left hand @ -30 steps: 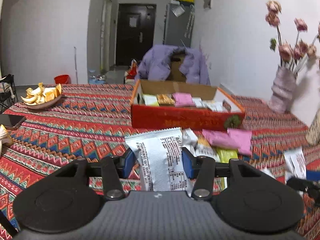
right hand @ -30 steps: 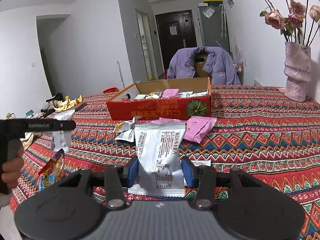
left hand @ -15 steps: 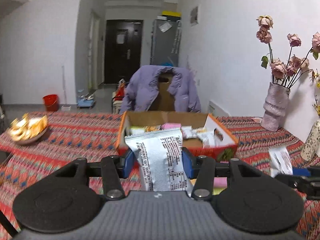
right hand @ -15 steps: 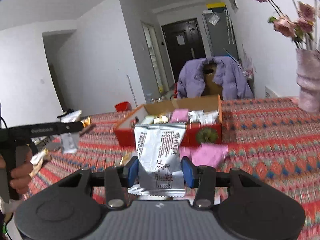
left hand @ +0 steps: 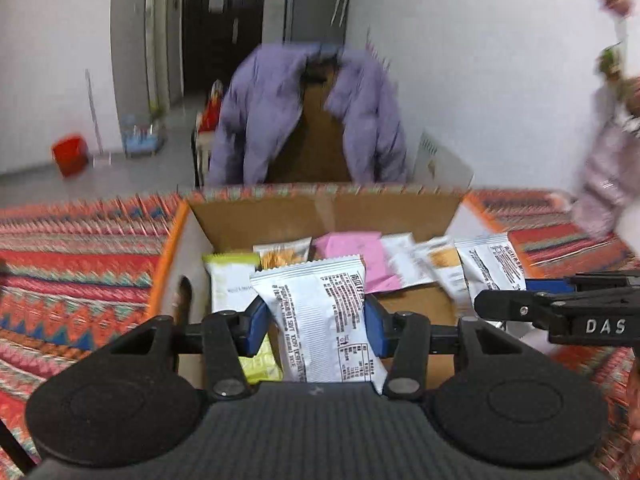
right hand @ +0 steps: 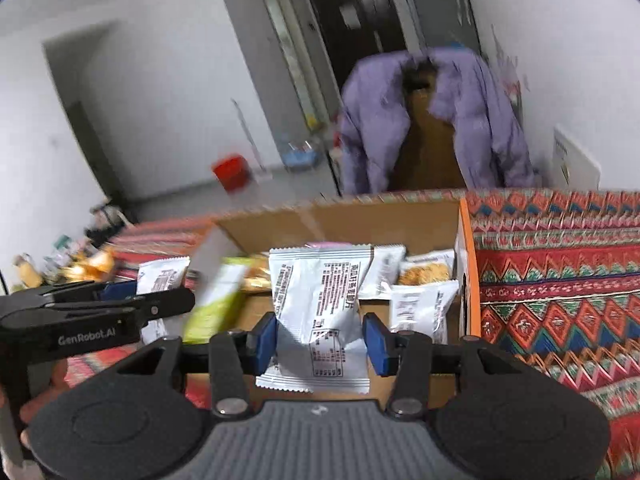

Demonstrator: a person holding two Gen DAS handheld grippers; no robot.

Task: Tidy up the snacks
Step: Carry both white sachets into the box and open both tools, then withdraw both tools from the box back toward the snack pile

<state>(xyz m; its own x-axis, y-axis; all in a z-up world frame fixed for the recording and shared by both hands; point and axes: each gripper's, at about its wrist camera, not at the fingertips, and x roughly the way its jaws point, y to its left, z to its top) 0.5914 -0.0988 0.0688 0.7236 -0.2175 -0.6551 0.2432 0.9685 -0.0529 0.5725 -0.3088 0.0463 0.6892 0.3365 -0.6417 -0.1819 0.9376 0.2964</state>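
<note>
My left gripper (left hand: 316,326) is shut on a white snack packet (left hand: 320,320) and holds it over the open cardboard box (left hand: 256,216). My right gripper (right hand: 322,338) is shut on another white snack packet (right hand: 320,300), also over the box (right hand: 360,220). The box holds several packets: yellow-green (left hand: 230,280), pink (left hand: 352,248) and white ones. The right gripper shows from the side in the left wrist view (left hand: 560,308). The left gripper shows from the side in the right wrist view (right hand: 92,312).
The box stands on a red patterned tablecloth (right hand: 560,280). A chair draped with a purple jacket (left hand: 304,112) stands behind the table. A pink vase (left hand: 604,188) is at the right. Orange peel (right hand: 92,260) lies at the far left.
Both grippers have moved forward with their packets, from in front of the box to over its open top. The views are now blurred with motion.
</note>
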